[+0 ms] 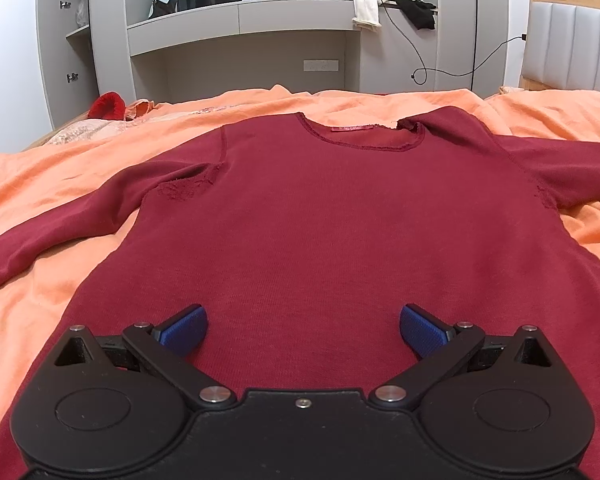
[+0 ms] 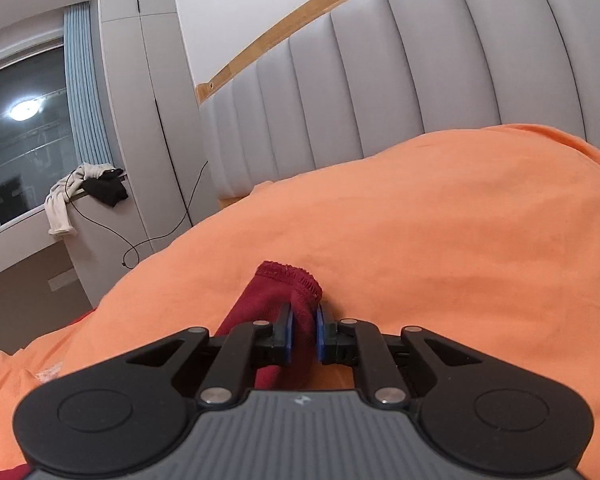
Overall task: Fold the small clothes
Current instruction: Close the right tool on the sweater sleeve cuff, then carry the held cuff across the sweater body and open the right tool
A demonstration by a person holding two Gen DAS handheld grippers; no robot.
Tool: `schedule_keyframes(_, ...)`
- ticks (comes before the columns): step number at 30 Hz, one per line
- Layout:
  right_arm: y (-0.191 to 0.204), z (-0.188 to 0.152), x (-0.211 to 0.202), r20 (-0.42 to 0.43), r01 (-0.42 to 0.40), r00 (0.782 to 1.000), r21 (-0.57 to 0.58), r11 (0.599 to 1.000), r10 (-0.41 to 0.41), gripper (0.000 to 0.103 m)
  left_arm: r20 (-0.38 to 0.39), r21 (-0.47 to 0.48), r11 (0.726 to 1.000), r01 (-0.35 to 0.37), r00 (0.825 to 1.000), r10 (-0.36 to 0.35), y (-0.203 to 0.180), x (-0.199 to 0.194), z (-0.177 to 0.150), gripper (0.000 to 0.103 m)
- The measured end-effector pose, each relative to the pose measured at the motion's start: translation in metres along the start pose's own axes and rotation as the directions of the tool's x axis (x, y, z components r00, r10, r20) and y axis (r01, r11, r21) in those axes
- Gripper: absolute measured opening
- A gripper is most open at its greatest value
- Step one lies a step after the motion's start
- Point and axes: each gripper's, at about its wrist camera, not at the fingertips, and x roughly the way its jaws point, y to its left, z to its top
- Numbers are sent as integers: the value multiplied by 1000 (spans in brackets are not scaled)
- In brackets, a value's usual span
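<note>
A dark red long-sleeved shirt point(image 1: 320, 216) lies flat, front up, on the orange bedspread point(image 1: 80, 168), neckline away from me and both sleeves spread out. My left gripper point(image 1: 303, 330) is open and empty, hovering over the shirt's lower body near the hem. In the right wrist view, my right gripper point(image 2: 304, 330) is shut on the cuff end of a red sleeve point(image 2: 288, 292), whose frayed edge sticks out past the blue pads point(image 2: 287, 332). The sleeve is lifted slightly off the orange bedspread point(image 2: 440, 240).
A grey padded headboard point(image 2: 380, 80) stands beyond the right gripper. A grey desk and shelf unit point(image 1: 240, 40) with a white cloth point(image 1: 366, 4), a black cloth and a cable is past the bed. A red item point(image 1: 108, 106) lies at the bed's far left.
</note>
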Motion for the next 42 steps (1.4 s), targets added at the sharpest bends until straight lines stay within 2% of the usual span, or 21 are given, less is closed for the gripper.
schedule_keyframes(3, 21, 10, -14, 27, -36, 999, -39, 999, 37, 12, 7, -20, 1000, 16, 1000, -15, 4, -4, 4, 103)
schedule_keyframes(6, 46, 20, -41, 61, -112, 991, -80, 991, 117, 12, 40, -49, 998, 33, 999, -31, 10, -15, 10, 103)
schedule_keyframes(9, 76, 27, -76, 79, -234, 967, -114, 966, 243, 12, 99, -81, 994, 69, 993, -61, 18, -29, 18, 103)
schedule_keyframes(13, 123, 25, -117, 67, -398, 908, -178, 900, 414, 12, 172, -117, 992, 55, 985, -34, 31, -43, 26, 103)
schedule_keyframes(17, 176, 16, -148, 34, -546, 823, -224, 807, 567, 12, 205, -182, 983, 26, 979, 12, 50, -52, 33, 103)
schedule_keyframes(21, 219, -5, -167, -14, -659, 739, -224, 718, 674, 12, 207, -317, 947, 52, 978, 16, 78, -54, 42, 103)
schedule_keyframes(24, 246, -29, -185, -46, -718, 682, -232, 656, 730, 12, 221, -375, 926, 49, 975, 38, 95, -57, 46, 103)
schedule_keyframes(28, 286, -72, -210, -109, -766, 622, -289, 574, 775, 12, 225, -430, 902, 43, 972, 61, 114, -59, 48, 103)
schedule_keyframes(32, 313, -122, -226, -241, -816, 567, -297, 497, 788, 12, 233, -488, 870, 65, 971, 58, 130, -60, 49, 103)
schedule_keyframes(36, 324, -159, -231, -357, -834, 544, -332, 441, 759, 12, 229, -523, 850, 67, 971, 64, 140, -57, 49, 102)
schedule_keyframes(42, 340, -205, -252, -529, -856, 511, -389, 342, 678, 14, 208, -525, 849, 59, 976, 61, 142, -46, 51, 103)
